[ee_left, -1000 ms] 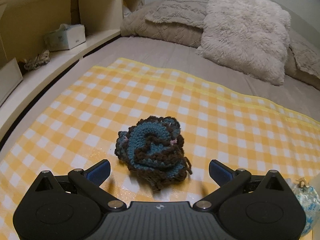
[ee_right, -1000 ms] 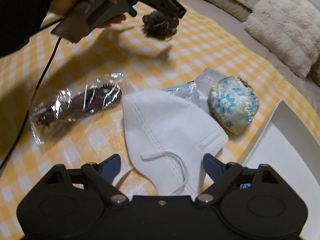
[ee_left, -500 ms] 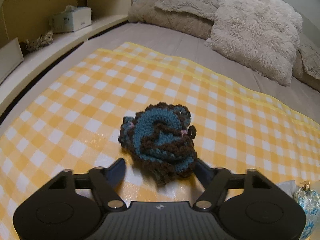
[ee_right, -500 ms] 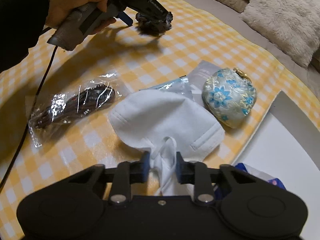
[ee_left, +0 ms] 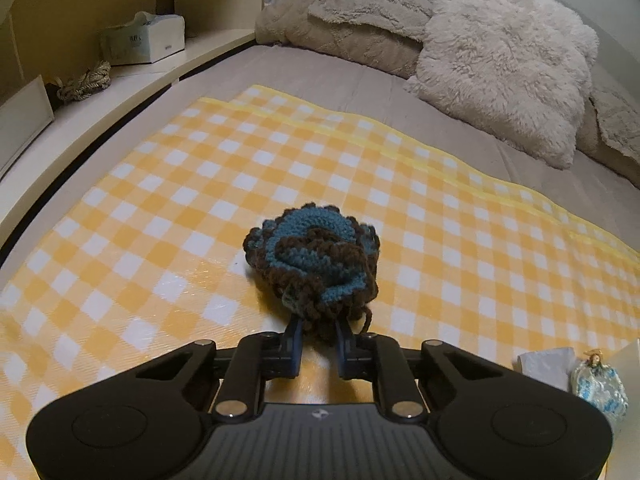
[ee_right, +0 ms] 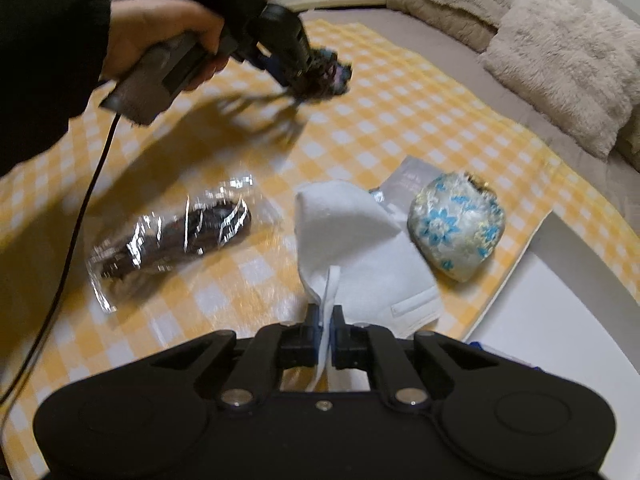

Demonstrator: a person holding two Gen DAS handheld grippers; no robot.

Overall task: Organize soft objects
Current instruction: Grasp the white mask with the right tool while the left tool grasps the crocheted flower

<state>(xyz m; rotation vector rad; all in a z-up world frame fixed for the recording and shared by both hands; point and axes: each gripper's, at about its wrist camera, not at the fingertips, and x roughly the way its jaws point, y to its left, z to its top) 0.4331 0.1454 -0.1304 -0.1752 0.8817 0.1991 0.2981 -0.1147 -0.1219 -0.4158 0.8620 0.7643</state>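
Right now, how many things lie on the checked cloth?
5: crochet piece in left jaws, white mask in right jaws, wrapped bundle, floral pouch, grey packet. More may hide.

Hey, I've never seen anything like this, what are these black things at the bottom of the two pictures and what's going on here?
They are hand-held grippers, one in each of a person's hands, each carrying a camera looking along its fingers. In the left view, the left gripper pinches a blue-brown crocheted piece. In the right view, the right gripper is shut on the strap of a white face mask. On the yellow checked cloth also lie a floral pouch and a clear-wrapped dark bundle.
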